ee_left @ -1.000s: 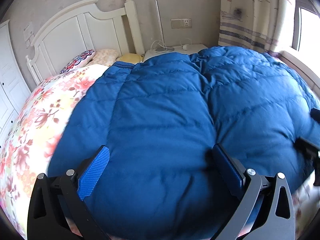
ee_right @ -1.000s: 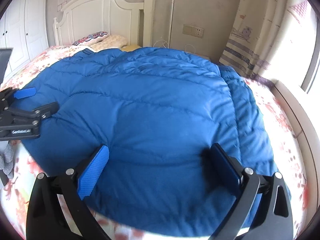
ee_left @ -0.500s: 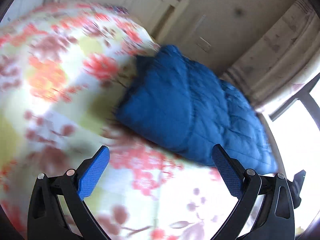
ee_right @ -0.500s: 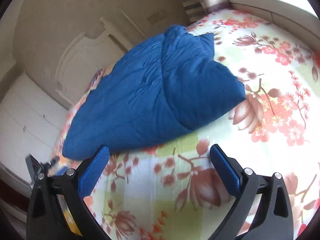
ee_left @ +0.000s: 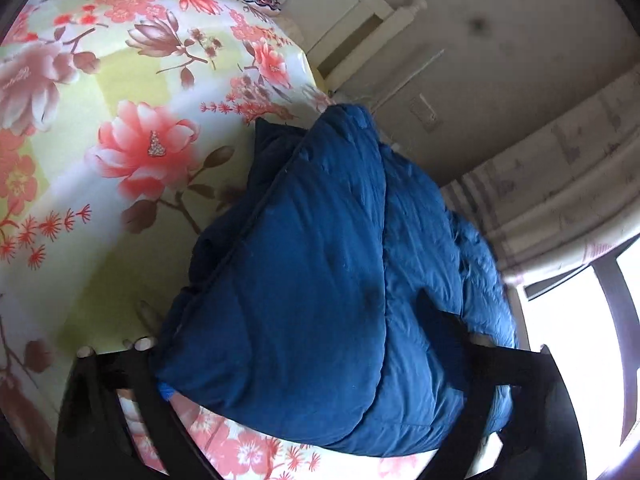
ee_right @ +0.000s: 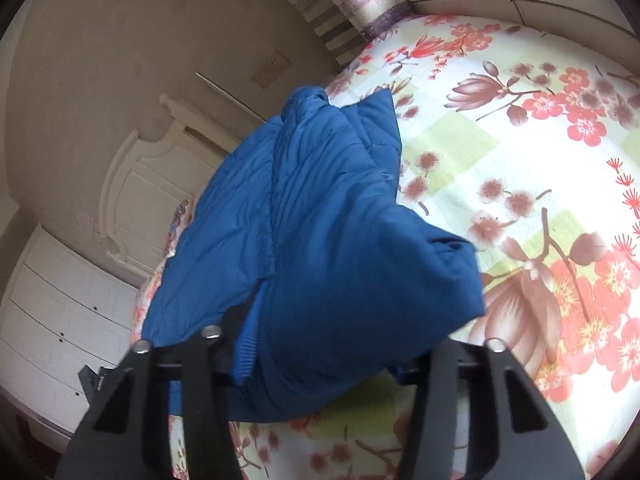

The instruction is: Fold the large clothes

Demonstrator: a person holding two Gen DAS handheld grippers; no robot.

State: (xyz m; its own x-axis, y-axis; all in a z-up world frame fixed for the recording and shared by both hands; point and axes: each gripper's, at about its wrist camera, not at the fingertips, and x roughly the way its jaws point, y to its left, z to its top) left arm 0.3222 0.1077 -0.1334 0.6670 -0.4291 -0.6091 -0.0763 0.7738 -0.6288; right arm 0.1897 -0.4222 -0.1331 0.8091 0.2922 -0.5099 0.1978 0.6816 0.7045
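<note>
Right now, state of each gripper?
Left gripper: shut on the jacket.
Right gripper: shut on the jacket too.

A bed is covered by a floral bedspread (ee_right: 520, 168) printed with red and pink blossoms on pale green and white. At the bed's head, a white panelled headboard (ee_right: 140, 184) is set against a beige wall (ee_right: 120, 40). Beside the headboard, white drawers (ee_right: 52, 320) are seen. A patterned curtain (ee_left: 560, 168) is hung by a bright window (ee_left: 572, 340).
</note>
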